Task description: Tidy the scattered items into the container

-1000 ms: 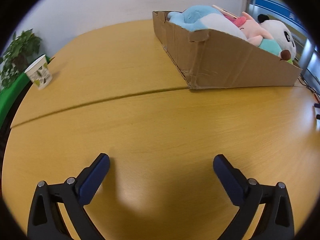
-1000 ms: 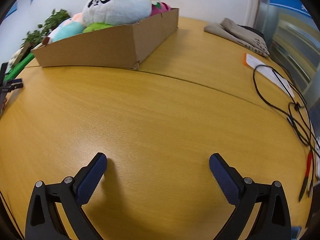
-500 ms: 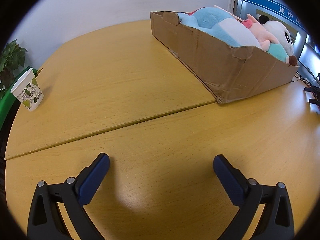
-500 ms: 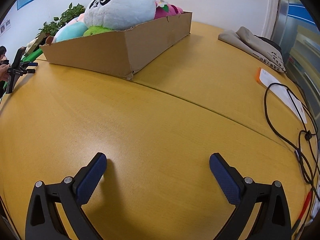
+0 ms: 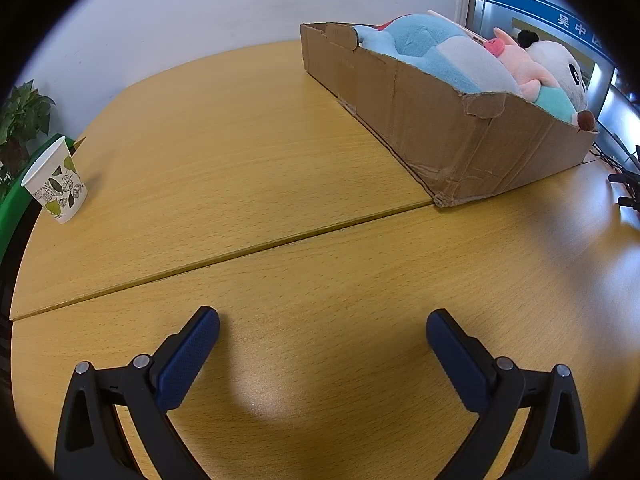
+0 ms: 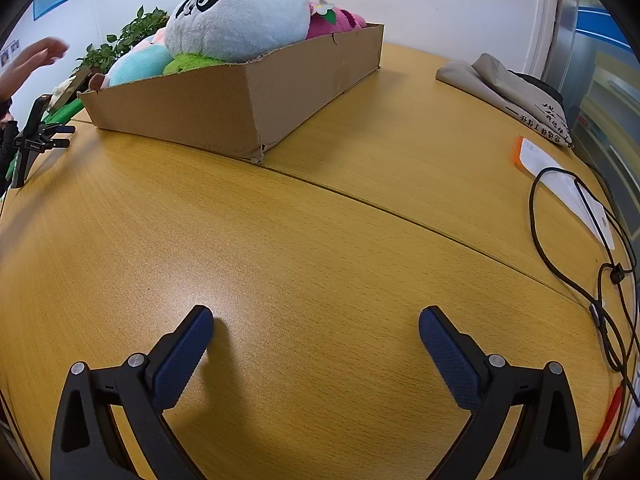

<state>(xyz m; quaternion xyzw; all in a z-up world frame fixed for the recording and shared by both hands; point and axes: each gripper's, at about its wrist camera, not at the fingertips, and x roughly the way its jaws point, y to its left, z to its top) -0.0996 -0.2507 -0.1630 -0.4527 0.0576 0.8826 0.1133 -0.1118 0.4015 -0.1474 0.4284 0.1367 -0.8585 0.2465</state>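
Note:
A shallow cardboard box [image 5: 440, 120] stands on the wooden table at the upper right of the left wrist view, and at the upper left of the right wrist view [image 6: 248, 104]. It holds several plush toys: a blue one [image 5: 424, 48], a pink one [image 5: 520, 68], a panda [image 6: 240, 12]. My left gripper [image 5: 322, 326] is open and empty, low over bare table. My right gripper [image 6: 316, 324] is open and empty, also over bare table, well short of the box.
A paper cup [image 5: 54, 184] with a leaf print stands at the table's left edge, by a plant [image 5: 20, 120]. Black cables [image 6: 580, 240], a paper slip [image 6: 560, 176] and folded cloth [image 6: 512, 96] lie at the right. A person's hand [image 6: 28, 60] shows far left.
Both views have swung: the box has shifted right in the left wrist view and toward the middle in the right wrist view. A hand has come into sight at the far left. Both grippers stay open.

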